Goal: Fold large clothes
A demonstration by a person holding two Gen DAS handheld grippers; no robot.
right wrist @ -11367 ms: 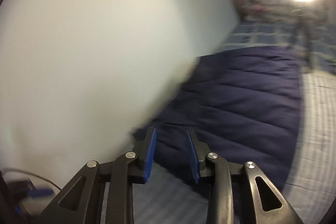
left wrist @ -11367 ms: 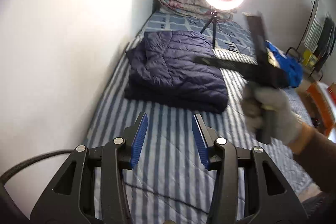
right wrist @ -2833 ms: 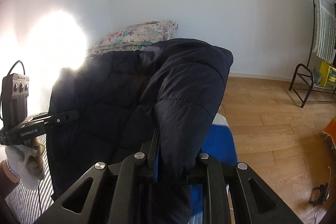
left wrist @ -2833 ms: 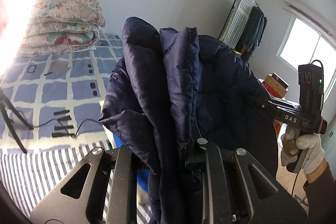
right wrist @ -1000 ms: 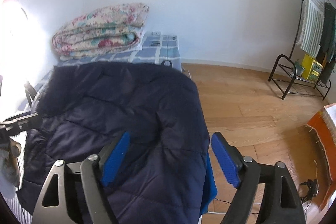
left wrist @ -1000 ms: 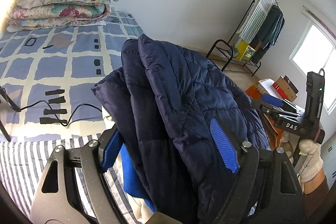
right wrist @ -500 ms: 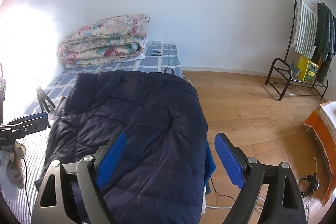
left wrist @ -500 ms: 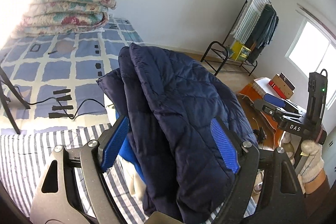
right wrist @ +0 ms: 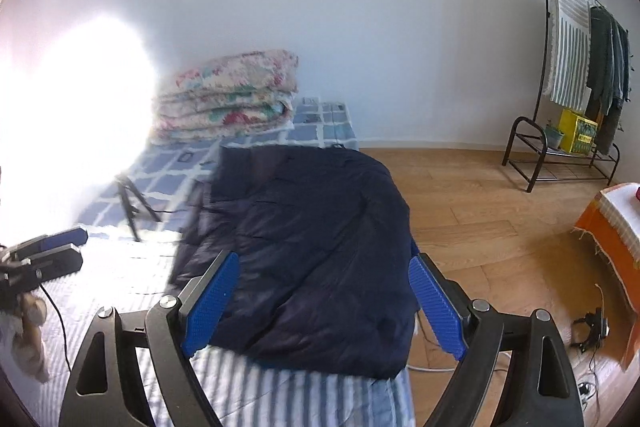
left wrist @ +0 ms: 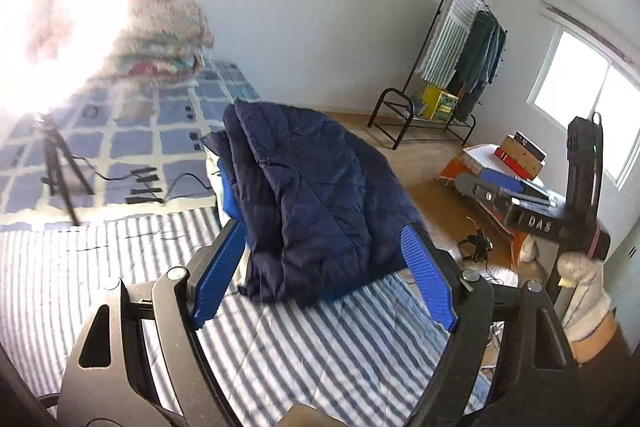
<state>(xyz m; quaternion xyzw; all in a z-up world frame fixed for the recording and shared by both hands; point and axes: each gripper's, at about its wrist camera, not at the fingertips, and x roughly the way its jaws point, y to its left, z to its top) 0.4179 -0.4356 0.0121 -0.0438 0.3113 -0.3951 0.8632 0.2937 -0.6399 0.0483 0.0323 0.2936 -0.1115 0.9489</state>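
A: Where is the jacket (right wrist: 304,251)?
B: Folded, on the bed (left wrist: 304,359) edge over something blue.
A: Claws?
B: Left claw (left wrist: 320,279) and right claw (right wrist: 324,303) gape apart, empty; likely backing off to leave the fold undisturbed.

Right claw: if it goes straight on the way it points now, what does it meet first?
Probably the folded navy quilted jacket lying on the striped bed cover. The open right claw frames it, not touching; depth is unclear.

Folded navy quilted jacket (left wrist: 320,195) on striped bed
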